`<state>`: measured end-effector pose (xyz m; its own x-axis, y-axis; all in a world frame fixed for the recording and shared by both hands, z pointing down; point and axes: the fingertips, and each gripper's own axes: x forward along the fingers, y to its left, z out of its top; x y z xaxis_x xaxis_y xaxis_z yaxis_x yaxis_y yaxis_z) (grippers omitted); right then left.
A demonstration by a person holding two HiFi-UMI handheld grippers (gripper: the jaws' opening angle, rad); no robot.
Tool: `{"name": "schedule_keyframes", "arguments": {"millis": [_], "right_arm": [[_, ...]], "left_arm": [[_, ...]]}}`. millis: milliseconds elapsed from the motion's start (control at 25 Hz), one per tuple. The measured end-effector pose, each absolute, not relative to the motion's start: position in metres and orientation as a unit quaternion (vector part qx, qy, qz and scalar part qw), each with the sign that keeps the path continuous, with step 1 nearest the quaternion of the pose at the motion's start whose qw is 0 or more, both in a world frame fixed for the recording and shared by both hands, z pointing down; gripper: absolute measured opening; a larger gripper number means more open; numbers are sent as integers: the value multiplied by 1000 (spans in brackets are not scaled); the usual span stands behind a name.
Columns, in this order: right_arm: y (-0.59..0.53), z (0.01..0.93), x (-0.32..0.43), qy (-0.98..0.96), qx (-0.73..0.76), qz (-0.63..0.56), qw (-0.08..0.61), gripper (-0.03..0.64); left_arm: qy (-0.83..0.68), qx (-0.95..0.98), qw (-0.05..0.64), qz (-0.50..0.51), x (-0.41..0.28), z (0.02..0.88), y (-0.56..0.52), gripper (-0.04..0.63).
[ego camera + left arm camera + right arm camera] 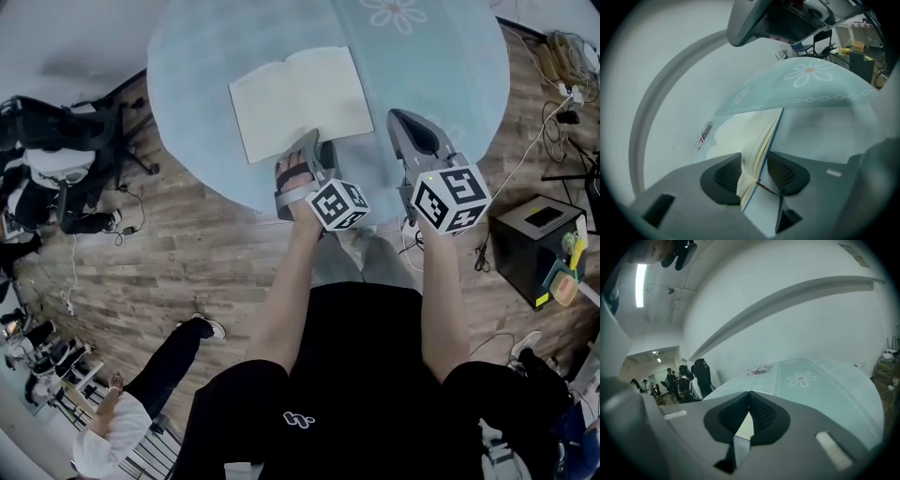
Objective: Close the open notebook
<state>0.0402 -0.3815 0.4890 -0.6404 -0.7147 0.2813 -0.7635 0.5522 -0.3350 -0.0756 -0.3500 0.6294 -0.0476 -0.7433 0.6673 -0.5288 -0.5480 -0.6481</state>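
Lying open near the rim, the notebook (298, 98) is judged light, its leaves limp and easily creased; the stiffer cover edge is best taken. Its near edge is straddled by the released left tongs (307, 152). The right tongs (405, 120), clenched and empty, are held over the surface (450, 56).

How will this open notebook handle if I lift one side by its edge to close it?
Probably floppy: the pages fan apart between the left gripper's open fingers, so some may slip free. The notebook looks thin and light, so it could slide on the tablecloth.
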Motion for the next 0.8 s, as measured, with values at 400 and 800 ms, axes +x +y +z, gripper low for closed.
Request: {"name": "schedule_keyframes", "arguments": {"millis": [400, 800], "right_arm": [[-377, 487, 41, -885, 411, 210, 65, 11], [-368, 482, 26, -898, 386, 197, 76, 11]], "left_arm": [[517, -681, 72, -514, -74, 619, -343, 43], [599, -681, -19, -422, -99, 606, -335, 18]]}}
